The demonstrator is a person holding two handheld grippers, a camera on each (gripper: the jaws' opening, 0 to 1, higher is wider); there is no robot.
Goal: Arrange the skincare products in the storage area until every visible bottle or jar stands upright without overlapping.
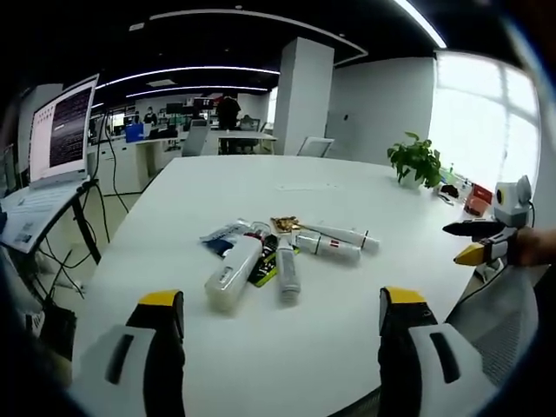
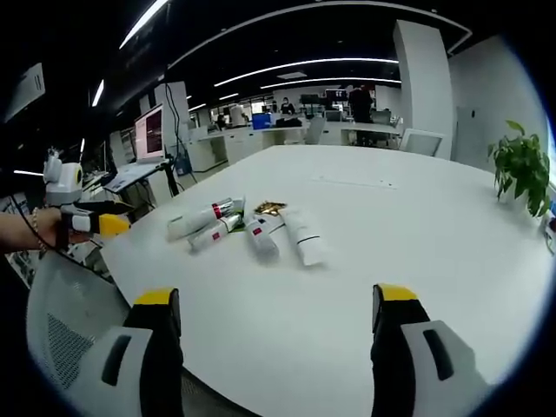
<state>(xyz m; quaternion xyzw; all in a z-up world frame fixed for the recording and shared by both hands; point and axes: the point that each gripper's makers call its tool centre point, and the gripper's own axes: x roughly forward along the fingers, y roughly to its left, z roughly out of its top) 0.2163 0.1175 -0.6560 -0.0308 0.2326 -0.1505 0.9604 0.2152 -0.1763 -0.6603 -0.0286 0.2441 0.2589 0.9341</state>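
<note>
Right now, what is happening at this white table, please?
A person holds a two-jaw gripper in each hand over a white table. The left gripper and the right gripper are both open and hold nothing. A cluster of skincare tubes and bottles lies flat in the middle of the table, some overlapping. None stands upright yet, so the arranging is not done. A potted plant stands near the far edge.

Skincare tubes (image 1: 282, 252) lie in a heap mid-table (image 1: 347, 347), all on their sides, some overlapping. In left gripper view: big tube (image 1: 231, 273) nearest, smaller one (image 1: 288, 279) just right of it, two more (image 1: 334, 241) behind, toward the right. Potted plant (image 1: 415, 162) at far right table edge. Laptop (image 1: 54, 143) on stand off table, left. Chair (image 2: 65, 339) near table's edge in right gripper view.
</note>
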